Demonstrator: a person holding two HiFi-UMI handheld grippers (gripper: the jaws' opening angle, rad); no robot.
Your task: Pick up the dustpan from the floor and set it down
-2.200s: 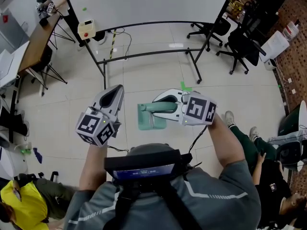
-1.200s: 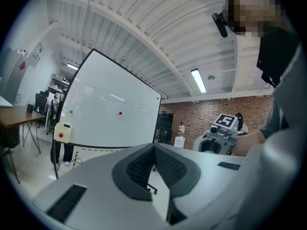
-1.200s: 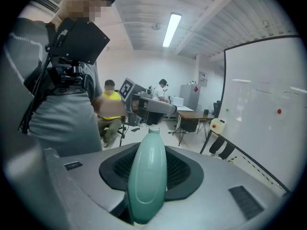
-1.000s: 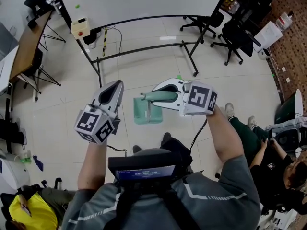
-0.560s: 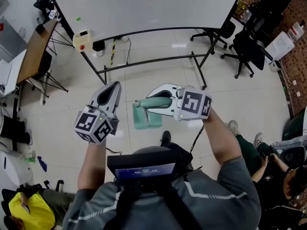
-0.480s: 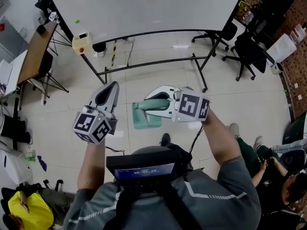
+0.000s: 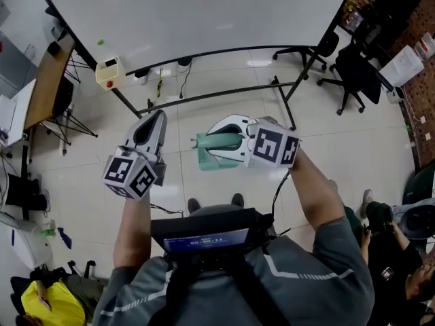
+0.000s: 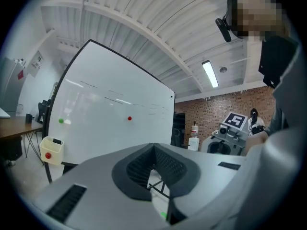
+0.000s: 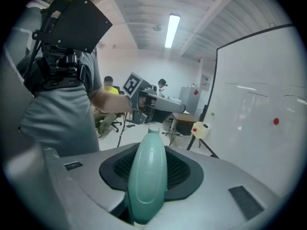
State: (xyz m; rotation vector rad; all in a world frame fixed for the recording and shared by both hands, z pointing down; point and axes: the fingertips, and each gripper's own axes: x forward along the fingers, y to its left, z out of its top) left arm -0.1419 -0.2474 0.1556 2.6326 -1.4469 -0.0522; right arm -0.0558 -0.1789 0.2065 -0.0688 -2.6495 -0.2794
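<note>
Dustpan [image 7: 211, 161], green plastic, hangs in air over the floor [image 7: 81, 182], near the whiteboard [image 7: 204, 19] stand. We judge it light, stiff, a bit slippery; the handle [image 9: 147, 176] is the best hold. Right gripper [image 7: 216, 141] is clamped on it; left gripper [image 7: 158, 117] closed, w/ nothing inside.

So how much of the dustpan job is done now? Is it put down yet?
Picking up looks done: the pale green plastic dustpan is off the tiled floor. In hand: the right gripper is shut on its handle, holding it in front of the person, while the left gripper holds nothing. Left to do: setting it down; it isn't resting on anything yet.
</note>
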